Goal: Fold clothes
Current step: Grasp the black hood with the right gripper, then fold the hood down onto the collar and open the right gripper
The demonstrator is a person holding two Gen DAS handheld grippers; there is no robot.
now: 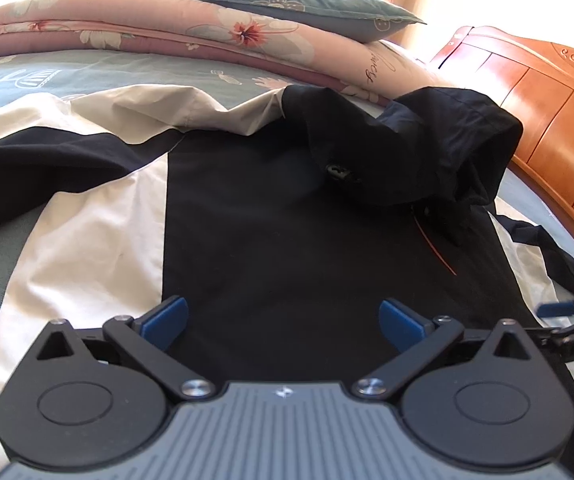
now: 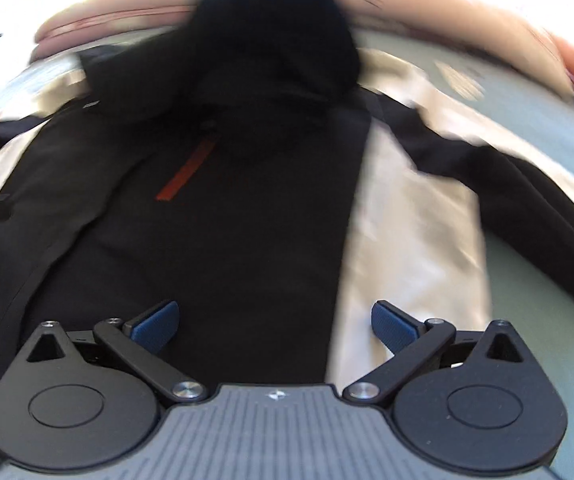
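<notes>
Nearest, the left gripper (image 1: 283,322) stands wide open and empty over the black-and-cream hooded jacket (image 1: 255,216) spread on the grey-green bedsheet (image 1: 99,68). The right gripper (image 2: 273,326), also open and empty, reads "DAS" on its arm. Beyond lie a pink floral quilt (image 1: 159,32), a grey-green pillow (image 1: 327,12) and an orange wooden headboard (image 1: 547,104).
</notes>
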